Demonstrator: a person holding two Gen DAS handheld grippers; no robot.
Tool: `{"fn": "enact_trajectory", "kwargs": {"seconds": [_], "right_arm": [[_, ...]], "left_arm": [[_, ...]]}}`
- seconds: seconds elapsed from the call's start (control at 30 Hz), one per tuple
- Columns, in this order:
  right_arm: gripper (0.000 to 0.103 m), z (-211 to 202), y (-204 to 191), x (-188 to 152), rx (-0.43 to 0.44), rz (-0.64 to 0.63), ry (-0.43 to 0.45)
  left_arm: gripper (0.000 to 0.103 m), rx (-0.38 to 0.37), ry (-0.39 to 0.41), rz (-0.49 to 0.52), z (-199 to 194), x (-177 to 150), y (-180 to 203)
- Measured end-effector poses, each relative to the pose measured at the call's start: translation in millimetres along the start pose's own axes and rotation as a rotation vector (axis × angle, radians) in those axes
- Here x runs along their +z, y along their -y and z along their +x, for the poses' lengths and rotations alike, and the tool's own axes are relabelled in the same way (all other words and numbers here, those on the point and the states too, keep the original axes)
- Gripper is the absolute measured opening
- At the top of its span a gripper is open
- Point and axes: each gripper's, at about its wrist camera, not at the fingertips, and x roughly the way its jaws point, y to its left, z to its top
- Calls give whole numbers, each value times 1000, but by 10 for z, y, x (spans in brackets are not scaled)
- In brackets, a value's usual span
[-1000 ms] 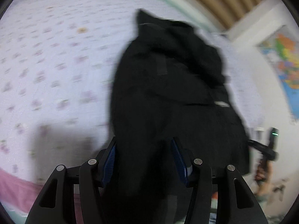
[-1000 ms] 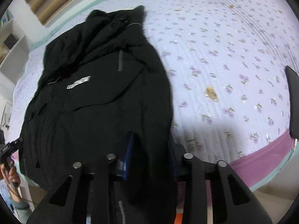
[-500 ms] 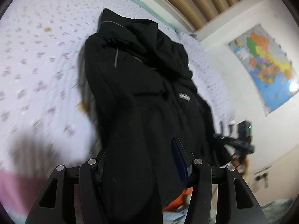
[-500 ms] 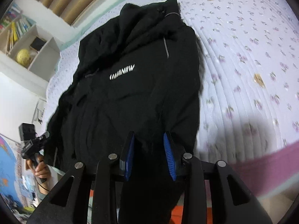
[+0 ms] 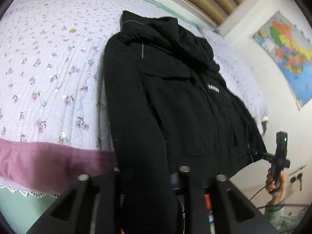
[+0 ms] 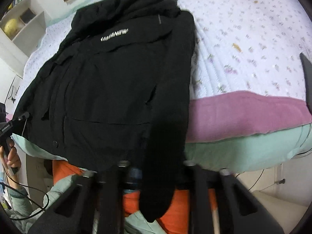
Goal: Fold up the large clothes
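Observation:
A large black hooded jacket (image 5: 175, 101) with a small white chest logo lies front up on the bed, hood at the far end, hem at the near edge. It also shows in the right wrist view (image 6: 117, 81). My left gripper (image 5: 148, 171) is shut on a black sleeve that drapes over it. My right gripper (image 6: 156, 165) is shut on the same kind of black sleeve fabric, which hangs down past the bed edge. The cloth hides the fingertips of both grippers.
The bed has a lilac flowered quilt (image 5: 48, 74) with a pink border (image 6: 243, 113) over a mint sheet (image 6: 243, 152). A world map (image 5: 288, 58) hangs on the wall. White shelves (image 6: 21, 25) stand at the far left. Another hand-held gripper (image 5: 278, 156) shows at the side.
Both grippers have pulled back toward the near bed edge with the jacket fabric. The jacket has slid toward me and its hem now hangs at the edge.

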Motion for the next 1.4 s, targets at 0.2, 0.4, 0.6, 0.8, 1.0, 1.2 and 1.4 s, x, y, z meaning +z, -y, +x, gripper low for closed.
{"fn": "enact_trajectory", "kwargs": {"seconds": [0.2,0.4,0.6,0.8,1.0,1.2,1.4], "right_arm": [[12,-548,-85,263,45,-30,149],[11,-980,-56,839,100,-27,292],[11,-1127,-48,1586,119,16,387],[11,-983,87,2471,144,68,449],[11,-489,174,3350,104,113,478],[12,384,342,4004,-21,166,402],[11,1569,472,4238,-62,181,197]], "left_arm": [[12,-62,99,5,-333,259,92],[12,-141,217,14,-650,848,212],[12,-119,280,27,-642,1627,414],[13,-64,334,-9,-318,2427,418],[13,77,372,-32,410,3159,325],[16,169,310,-102,1316,3536,-4],[19,235,123,-127,2271,3580,-306]]}}
